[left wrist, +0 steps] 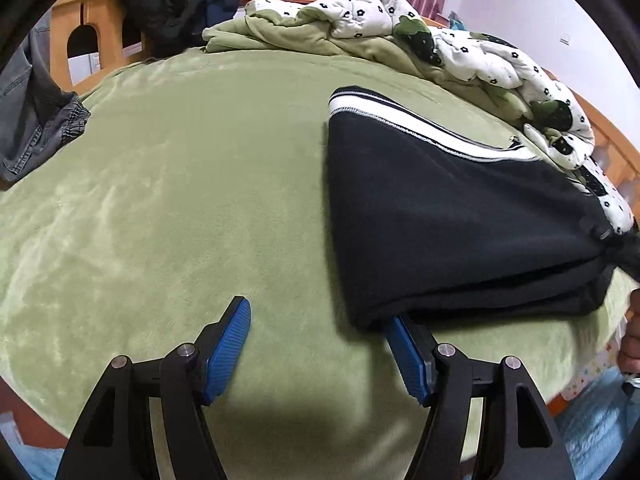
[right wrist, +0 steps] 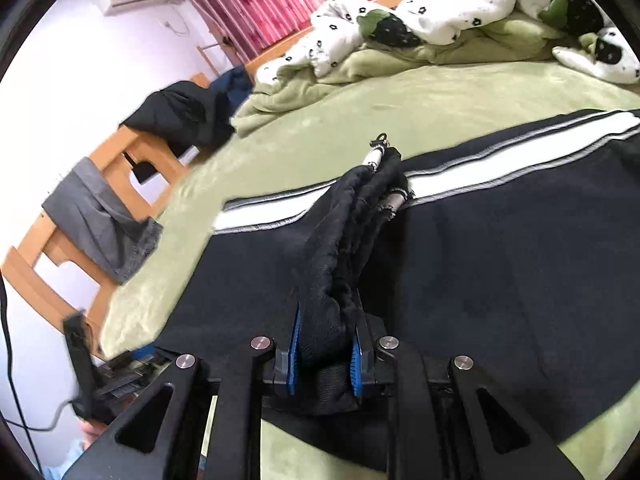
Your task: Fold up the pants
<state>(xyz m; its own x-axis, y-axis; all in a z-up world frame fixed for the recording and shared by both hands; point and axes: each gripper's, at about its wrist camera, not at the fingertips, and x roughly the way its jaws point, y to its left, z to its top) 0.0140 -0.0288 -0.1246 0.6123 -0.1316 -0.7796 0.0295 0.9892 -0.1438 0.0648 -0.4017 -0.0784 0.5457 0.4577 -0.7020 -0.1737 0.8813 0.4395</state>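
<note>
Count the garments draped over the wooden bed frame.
3: grey trousers over the near rail, a black garment farther along, and a dark blue one beside it. More may be hidden beyond the views.

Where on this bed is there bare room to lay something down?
The green blanket is bare between the grey jeans and the black pants. It is crowded along the far edge, under the quilt and dark clothes.
</note>
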